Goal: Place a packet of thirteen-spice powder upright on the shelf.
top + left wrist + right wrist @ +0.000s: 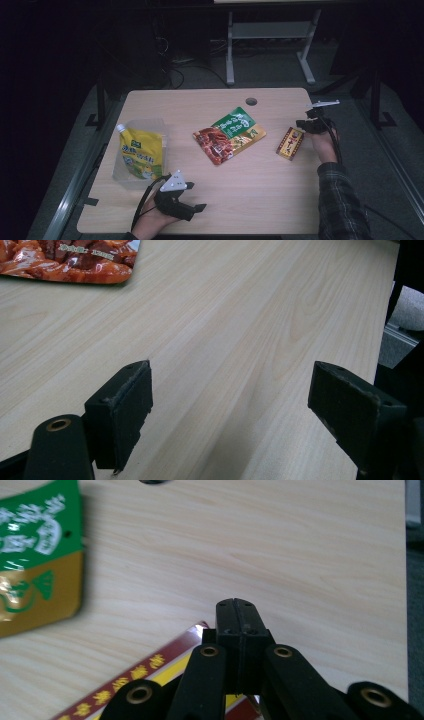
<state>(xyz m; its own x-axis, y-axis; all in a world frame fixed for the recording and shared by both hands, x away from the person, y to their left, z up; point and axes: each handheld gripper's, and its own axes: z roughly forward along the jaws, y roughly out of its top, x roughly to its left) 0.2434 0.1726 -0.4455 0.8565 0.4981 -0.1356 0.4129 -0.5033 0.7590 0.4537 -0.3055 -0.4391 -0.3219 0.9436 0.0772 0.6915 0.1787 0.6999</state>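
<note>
Near the bench's right edge, our right gripper [235,617], fingers pressed together and empty, sits just beside the red box [290,143]; our left gripper [230,410] gapes wide.

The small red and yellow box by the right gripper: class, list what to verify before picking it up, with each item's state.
1. Right gripper open enough to take the small red and yellow box: not ok, jaws closed together.
2. Box free of neighbours: ok, the green and orange snack packet lies apart.
3. Box lying flat on the light wooden table: ok.
4. Left gripper out of the way: ok, open, near the table's front edge.
5. Box sealed: cannot tell.
</note>
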